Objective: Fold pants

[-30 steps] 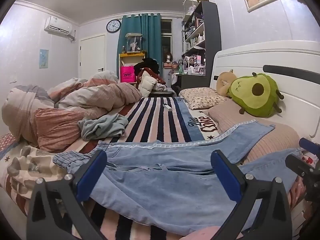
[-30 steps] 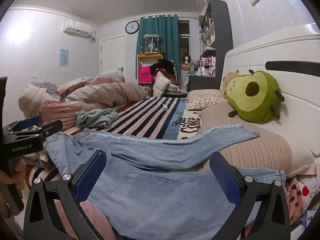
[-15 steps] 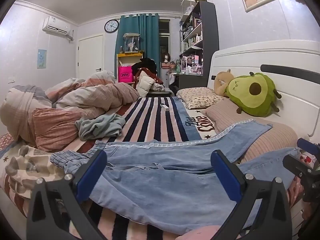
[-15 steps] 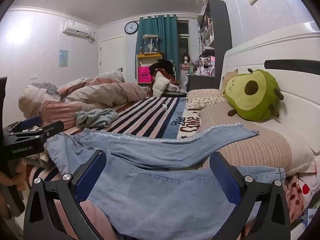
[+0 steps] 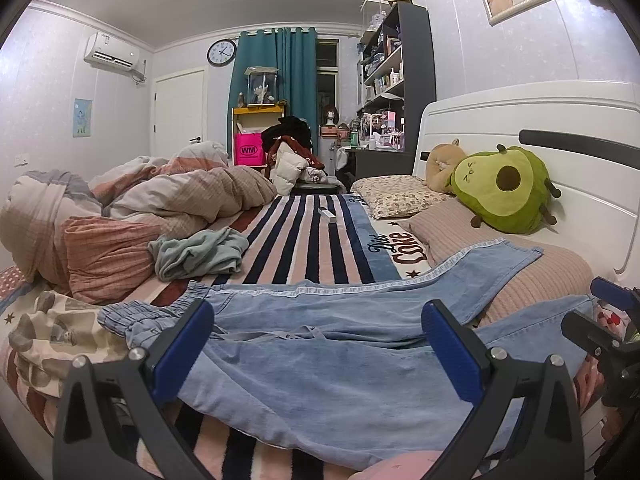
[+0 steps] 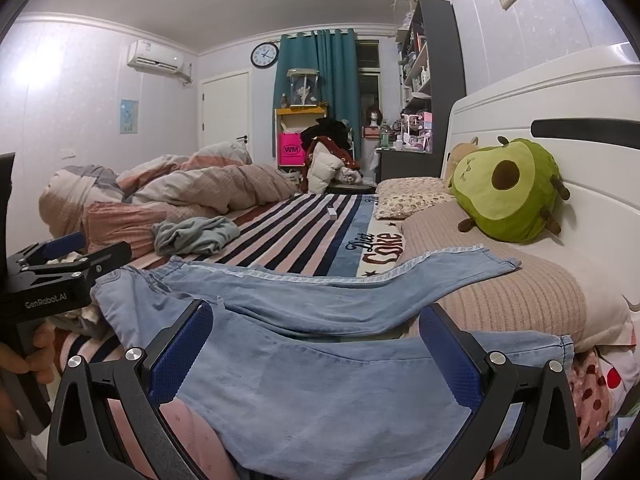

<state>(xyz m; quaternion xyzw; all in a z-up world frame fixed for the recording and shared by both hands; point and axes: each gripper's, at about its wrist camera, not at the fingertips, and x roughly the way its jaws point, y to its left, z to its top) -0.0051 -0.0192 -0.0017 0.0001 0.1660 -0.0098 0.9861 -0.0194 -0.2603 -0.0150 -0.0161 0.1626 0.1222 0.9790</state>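
Light blue denim pants [image 5: 320,344] lie spread flat across the near end of the bed, waistband at the left, both legs running right onto a beige pillow. My left gripper [image 5: 318,344] is open just short of the waist area, holding nothing. In the right wrist view the same pants [image 6: 320,380] fill the foreground, with the nearer leg under my right gripper [image 6: 316,352], which is open and empty. The left gripper's body [image 6: 48,280] shows at the left edge, held by a hand [image 6: 24,360]. The right gripper's tips [image 5: 600,320] show at the right edge of the left wrist view.
A striped blanket [image 5: 308,240] covers the bed. A crumpled duvet [image 5: 120,208] and a grey-green garment [image 5: 200,252] lie at the left. An avocado plush [image 5: 504,188], pillows [image 5: 396,196] and the white headboard [image 5: 560,128] are on the right. A small white item [image 5: 326,213] rests mid-bed.
Both grippers have drifted slightly back and lower over the pants; the pants lie as before. Neither gripper has shut or taken hold of anything.
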